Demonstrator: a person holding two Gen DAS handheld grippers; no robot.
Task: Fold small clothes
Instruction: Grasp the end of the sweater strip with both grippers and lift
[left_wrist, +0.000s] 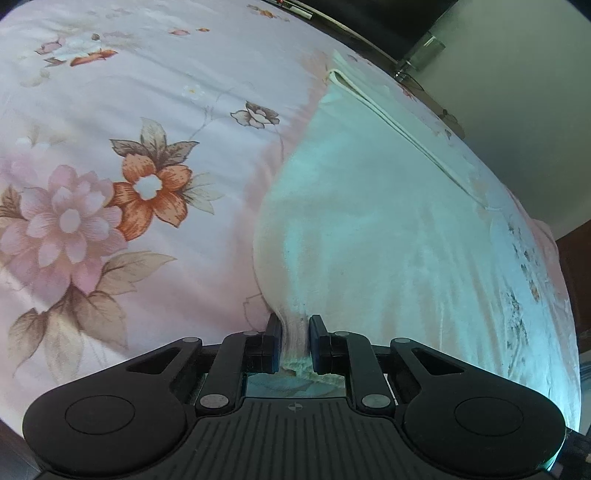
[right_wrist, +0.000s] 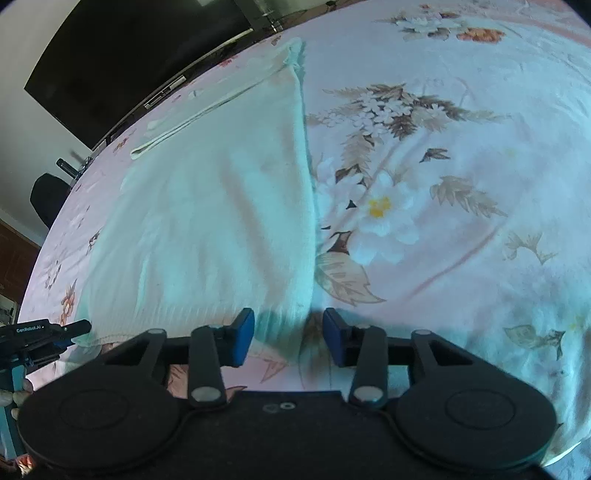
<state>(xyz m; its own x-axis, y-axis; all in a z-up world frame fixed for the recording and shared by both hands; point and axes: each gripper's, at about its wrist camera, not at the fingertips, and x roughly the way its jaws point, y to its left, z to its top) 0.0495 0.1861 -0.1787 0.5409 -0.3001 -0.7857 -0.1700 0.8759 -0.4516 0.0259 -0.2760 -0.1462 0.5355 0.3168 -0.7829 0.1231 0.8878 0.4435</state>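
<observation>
The pale mint-white knitted garment (left_wrist: 369, 229) lies spread flat on the pink floral-printed bedsheet (left_wrist: 110, 155), its ribbed hem nearest to me and its length running away toward the far edge of the bed. A narrow white folded strip (left_wrist: 399, 125) lies along its far portion, seen in both wrist views. My left gripper (left_wrist: 294, 339) is clenched on the near left corner of the garment: the black fingers (left_wrist: 274, 339) pinch a gathered tuck of the ribbed hem, which bunches into a narrow neck between them. My right gripper (right_wrist: 289, 339) stands at the opposite near corner, its blue-padded fingers (right_wrist: 243, 339) apart; the right edge of the garment lies in the gap, but the pads do not press on it, and bare sheet shows beside the right pad. In the right wrist view my left gripper (right_wrist: 79, 328) appears at the lower left, its tip touching the hem, with part of a hand (right_wrist: 18, 397) below it. Beyond the bed's far edge stand a large dark flat screen (right_wrist: 122, 62) against a pale wall (right_wrist: 22, 110), and a dark rounded chair back (right_wrist: 50, 199).
</observation>
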